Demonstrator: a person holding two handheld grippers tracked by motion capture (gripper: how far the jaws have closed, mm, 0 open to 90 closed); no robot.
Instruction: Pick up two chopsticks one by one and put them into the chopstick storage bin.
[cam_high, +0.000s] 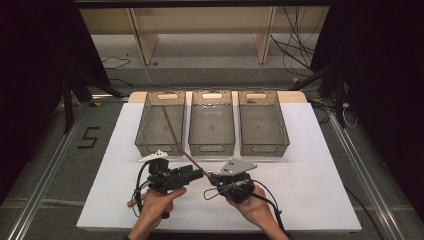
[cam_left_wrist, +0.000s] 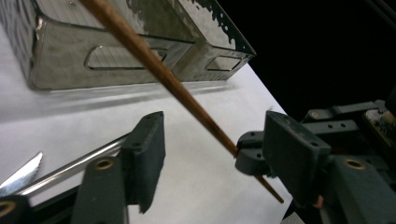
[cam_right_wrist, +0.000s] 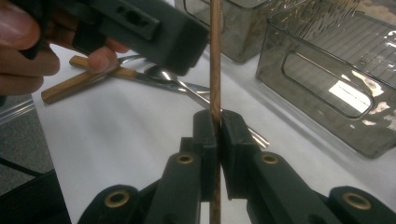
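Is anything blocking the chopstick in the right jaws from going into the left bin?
Nothing visible does. The chopstick, clamped in the right gripper, already slants over the left bin's near wall; the left gripper is open beside it.

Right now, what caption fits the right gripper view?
Right gripper pinching a brown chopstick upright beside grey bins.

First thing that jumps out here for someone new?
The long brown stick, clamped in the right tool at the table's front middle and slanting up over the left bin. Behind it, three smoky clear bins sit in a row. The left tool stands open around the stick.
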